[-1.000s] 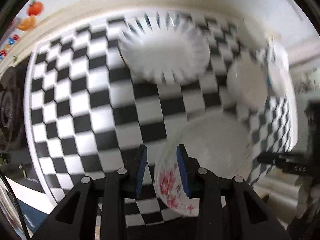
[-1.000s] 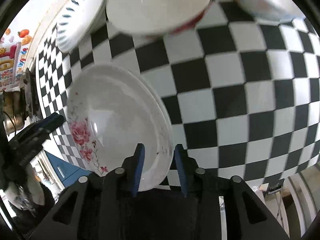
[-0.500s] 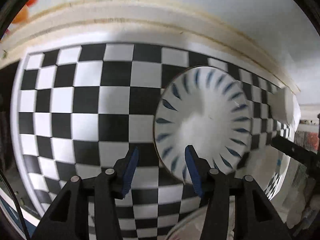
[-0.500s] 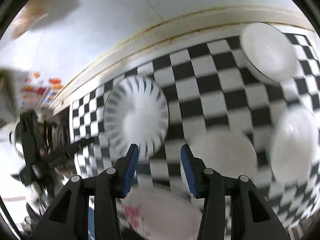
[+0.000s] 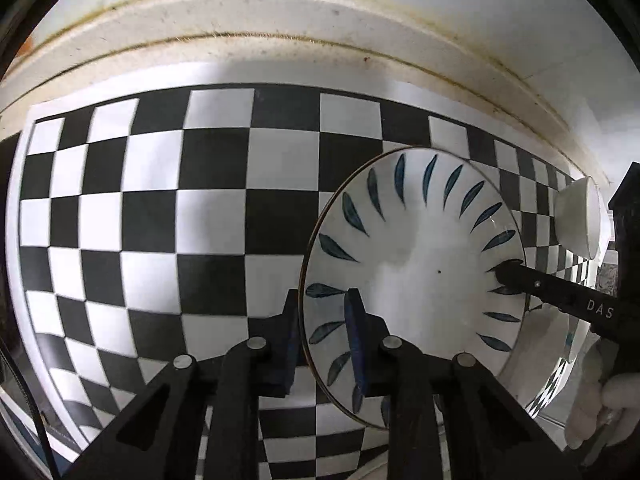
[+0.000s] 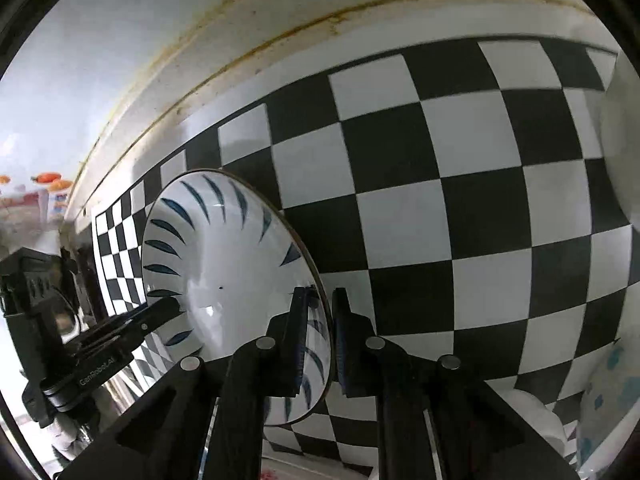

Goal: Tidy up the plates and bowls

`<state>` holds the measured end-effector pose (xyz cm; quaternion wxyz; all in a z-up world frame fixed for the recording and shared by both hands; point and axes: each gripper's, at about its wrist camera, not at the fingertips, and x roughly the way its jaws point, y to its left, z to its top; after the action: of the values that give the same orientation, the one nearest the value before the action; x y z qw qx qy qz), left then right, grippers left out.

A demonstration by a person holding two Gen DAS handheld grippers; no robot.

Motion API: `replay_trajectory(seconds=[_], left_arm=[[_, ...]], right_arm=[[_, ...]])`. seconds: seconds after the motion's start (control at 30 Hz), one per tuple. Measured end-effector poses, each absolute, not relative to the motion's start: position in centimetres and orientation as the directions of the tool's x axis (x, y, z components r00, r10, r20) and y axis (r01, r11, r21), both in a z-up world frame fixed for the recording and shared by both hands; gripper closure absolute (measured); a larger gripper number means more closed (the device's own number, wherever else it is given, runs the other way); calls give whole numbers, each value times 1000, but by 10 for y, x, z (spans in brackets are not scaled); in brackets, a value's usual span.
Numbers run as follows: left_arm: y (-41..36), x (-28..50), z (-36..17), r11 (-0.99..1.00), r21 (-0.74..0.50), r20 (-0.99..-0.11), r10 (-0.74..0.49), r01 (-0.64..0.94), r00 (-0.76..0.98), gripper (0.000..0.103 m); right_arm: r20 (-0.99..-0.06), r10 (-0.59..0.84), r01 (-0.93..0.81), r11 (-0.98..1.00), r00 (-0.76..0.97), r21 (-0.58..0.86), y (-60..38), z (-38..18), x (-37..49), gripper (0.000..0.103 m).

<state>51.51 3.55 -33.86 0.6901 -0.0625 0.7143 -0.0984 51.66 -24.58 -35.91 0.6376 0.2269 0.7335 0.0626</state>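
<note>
A black-and-white checked surface (image 5: 224, 216) runs back to a stained cream wall ledge in a kitchen corner. Nearest the cameras, the left gripper (image 5: 323, 320) has just been closing and now pinches the near-left rim of a white plate with blue leaf strokes (image 5: 416, 264), one pad under the rim and one on its face. On the opposite edge, the right gripper (image 6: 320, 328) has likewise just been closing, its pads clamped across the plate's rim. The plate sits towards the right of the surface in the left-wrist view, tilted rather than flat, though whether its far edge is clear of the cloth is hard to judge through the fisheye. Beyond it, a plain white bowl (image 5: 580, 220) stands near the wall at the right edge, and a pale dish with blue marks (image 6: 608, 392) shows low at the right. To carry the plate well, both hands should likely rise together and hold it level, so that neither narrow rim grip twists or slips before it reaches its stack.
</note>
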Motion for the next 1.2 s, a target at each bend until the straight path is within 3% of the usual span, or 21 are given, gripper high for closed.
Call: replay_trajectory(seconds=[0.43, 0.77, 0.93, 1.2], left_arm=[[27, 466, -239, 966, -214, -966, -231, 145, 113, 84], [16, 398, -196, 950, -237, -953, -268, 203, 139, 84], [9, 361, -208, 946, -226, -961, -256, 234, 104, 84], [-1, 314, -271, 944, -221, -975, -217, 246, -43, 84]], right_arm=[[-903, 429, 156, 891, 24, 427, -251, -260, 474, 92], [-888, 447, 119, 881, 107, 458, -263, -196, 391, 92], [-886, 454, 131, 877, 91, 462, -267, -202, 337, 92], [-879, 478, 211, 858, 7, 468, -275, -256, 264, 92]])
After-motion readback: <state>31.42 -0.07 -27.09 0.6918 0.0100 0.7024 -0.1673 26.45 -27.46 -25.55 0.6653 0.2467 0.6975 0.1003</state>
